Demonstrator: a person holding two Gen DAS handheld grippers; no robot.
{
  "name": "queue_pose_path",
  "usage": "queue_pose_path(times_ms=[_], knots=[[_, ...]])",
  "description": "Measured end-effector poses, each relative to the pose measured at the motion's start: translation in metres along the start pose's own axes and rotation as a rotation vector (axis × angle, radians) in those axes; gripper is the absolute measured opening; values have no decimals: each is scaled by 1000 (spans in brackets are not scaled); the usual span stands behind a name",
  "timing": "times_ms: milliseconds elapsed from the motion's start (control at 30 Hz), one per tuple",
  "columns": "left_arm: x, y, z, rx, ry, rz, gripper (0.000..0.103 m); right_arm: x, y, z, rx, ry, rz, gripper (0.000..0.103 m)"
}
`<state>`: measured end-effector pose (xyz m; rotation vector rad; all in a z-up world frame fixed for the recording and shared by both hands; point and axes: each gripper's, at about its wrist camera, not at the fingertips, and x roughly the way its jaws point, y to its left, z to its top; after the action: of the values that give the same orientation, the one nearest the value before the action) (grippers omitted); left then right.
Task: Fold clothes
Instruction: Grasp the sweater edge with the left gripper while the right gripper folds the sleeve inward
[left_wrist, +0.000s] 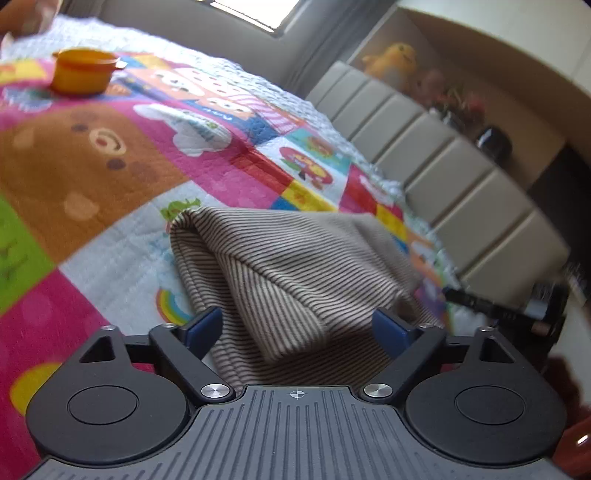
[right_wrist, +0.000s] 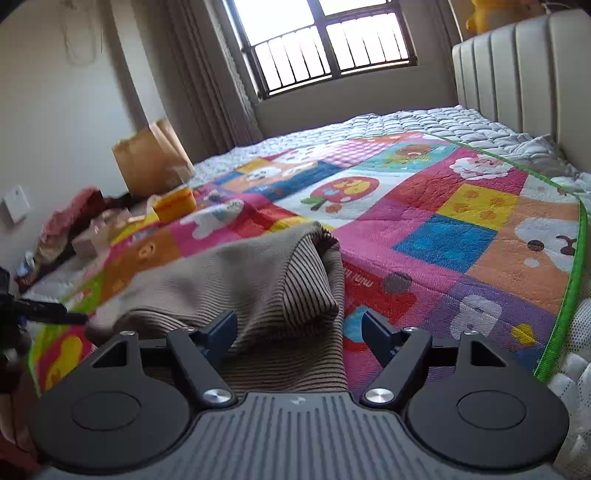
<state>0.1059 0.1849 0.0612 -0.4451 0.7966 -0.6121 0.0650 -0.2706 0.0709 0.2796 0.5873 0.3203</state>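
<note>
A beige garment with thin dark stripes (left_wrist: 295, 266) lies bunched and partly folded on the colourful quilt (left_wrist: 110, 177). My left gripper (left_wrist: 298, 328) is open, and a folded corner of the cloth sits loosely between its blue pads (left_wrist: 205, 326). In the right wrist view the same garment (right_wrist: 280, 280) rises in a fold. My right gripper (right_wrist: 299, 332) is open too, with its jaws on either side of the cloth's near edge. A dark tip of the right gripper (left_wrist: 476, 301) shows at the garment's right side, and the left gripper's tip (right_wrist: 48, 314) at its left.
An orange plastic bowl (left_wrist: 83, 72) stands on the quilt at the far left. A padded beige headboard (right_wrist: 524, 85) borders the bed on the right. A paper bag (right_wrist: 151, 158), a yellow box (right_wrist: 173, 203) and clutter sit at the bed's left edge. A window (right_wrist: 325, 44) is behind.
</note>
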Motion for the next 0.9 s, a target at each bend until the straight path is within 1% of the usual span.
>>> queue_pose_path(times_ms=[67,133,200,333,433,467,500,533,567,600,633,667,700,733,800,900], knots=[[11,1,0,-42,5,-7,95,-1,-3,6,64,-24,38,80],[22,2,0,-83,10,-14,95,12,-4,13,92,-30,46,81],[34,3,0,-123,17,-20,95,31,1,16,65,-22,25,81],[67,4,-4,-166,44,-5,95,80,12,20,-25,16,-18,81],[80,3,-1,-167,22,-2,95,117,16,22,-75,98,-7,80],[83,4,1,-172,17,1,95,125,18,21,-81,114,-6,78],[86,4,3,-175,10,11,91,132,21,20,-87,129,-6,67],[87,2,5,-170,2,30,84,138,23,19,-96,141,-6,54],[87,-2,7,-149,-5,48,70,135,30,20,-129,129,-14,46],[86,-6,8,-127,-13,64,58,129,34,22,-148,113,-22,30],[81,-9,10,-103,-21,68,53,118,36,25,-146,89,-16,26],[74,-13,11,-85,-29,60,43,107,38,28,-143,66,-9,24],[67,-16,12,-68,-37,46,42,98,37,28,-136,58,-2,22],[58,-20,13,-56,-45,17,41,89,37,28,-129,50,5,20],[41,-31,10,-19,-70,-27,41,71,36,27,-115,34,20,19],[23,-44,-1,26,-84,-54,41,45,35,26,-94,11,42,19]])
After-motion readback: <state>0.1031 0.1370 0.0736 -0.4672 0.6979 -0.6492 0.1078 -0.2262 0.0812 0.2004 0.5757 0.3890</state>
